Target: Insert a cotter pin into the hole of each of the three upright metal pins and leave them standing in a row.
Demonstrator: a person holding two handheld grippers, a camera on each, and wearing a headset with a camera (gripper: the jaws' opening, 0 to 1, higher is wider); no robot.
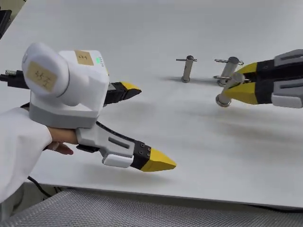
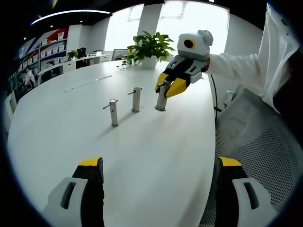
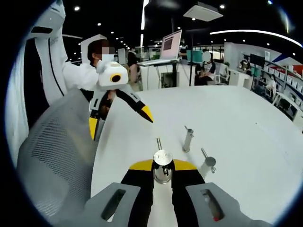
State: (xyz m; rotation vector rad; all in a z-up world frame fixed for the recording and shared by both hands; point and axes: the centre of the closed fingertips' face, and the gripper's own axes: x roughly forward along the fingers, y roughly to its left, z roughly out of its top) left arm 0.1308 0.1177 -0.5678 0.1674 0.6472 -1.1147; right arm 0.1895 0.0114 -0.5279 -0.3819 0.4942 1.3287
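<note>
The right tongs [image 1: 233, 85] pinch the nearest grey upright metal pin [image 1: 222, 99], the second metal pin [image 1: 188, 70] and third metal pin [image 1: 230, 67] stand just beyond them, the left tongs [image 1: 155, 126] are spread, well apart, and all three appear to carry wire cotter pins [image 1: 186, 59], so probably only release remains.

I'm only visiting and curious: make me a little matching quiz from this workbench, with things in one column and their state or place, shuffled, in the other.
Things:
1. left hand-held gripper
2. right hand-held gripper
3. potted plant
4. end metal pin

States or places:
A. shut on a metal pin
B. standing free and upright on the table
C. open, holding nothing
D. at the table's far end, green leaves

Pairs: 1-C, 2-A, 3-D, 4-B
</note>
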